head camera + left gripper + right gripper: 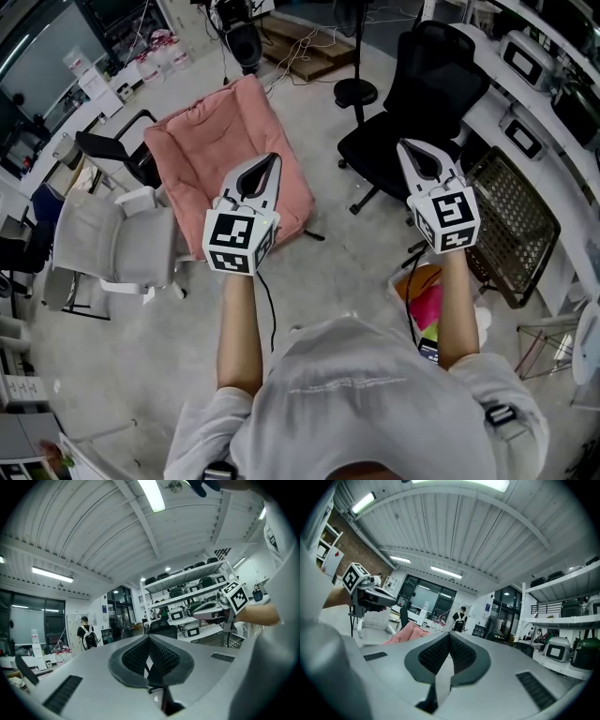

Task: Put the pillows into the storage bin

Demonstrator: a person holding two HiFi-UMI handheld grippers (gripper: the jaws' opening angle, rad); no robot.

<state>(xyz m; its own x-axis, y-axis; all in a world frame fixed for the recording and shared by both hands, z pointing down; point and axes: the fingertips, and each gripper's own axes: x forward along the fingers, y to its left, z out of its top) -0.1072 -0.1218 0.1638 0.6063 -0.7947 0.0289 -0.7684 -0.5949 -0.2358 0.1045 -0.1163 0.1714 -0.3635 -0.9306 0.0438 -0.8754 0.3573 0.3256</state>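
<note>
Floor (141, 356) is sprawling below, pink pillow (225, 150) waiting. Left gripper (271, 159) and right gripper (405, 146) are hanging closed, empty (open wide before grabbing)

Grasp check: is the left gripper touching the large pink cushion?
Apart. Right gripper view shows the left gripper in mid-air, the large pink cushion lower, beyond it.

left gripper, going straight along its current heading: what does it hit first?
Probably the black office chair, which stands directly beyond the shut tips of the left gripper in its own view, some way off. The pink cushion looks to lie below that line. Depth is unclear.
</note>
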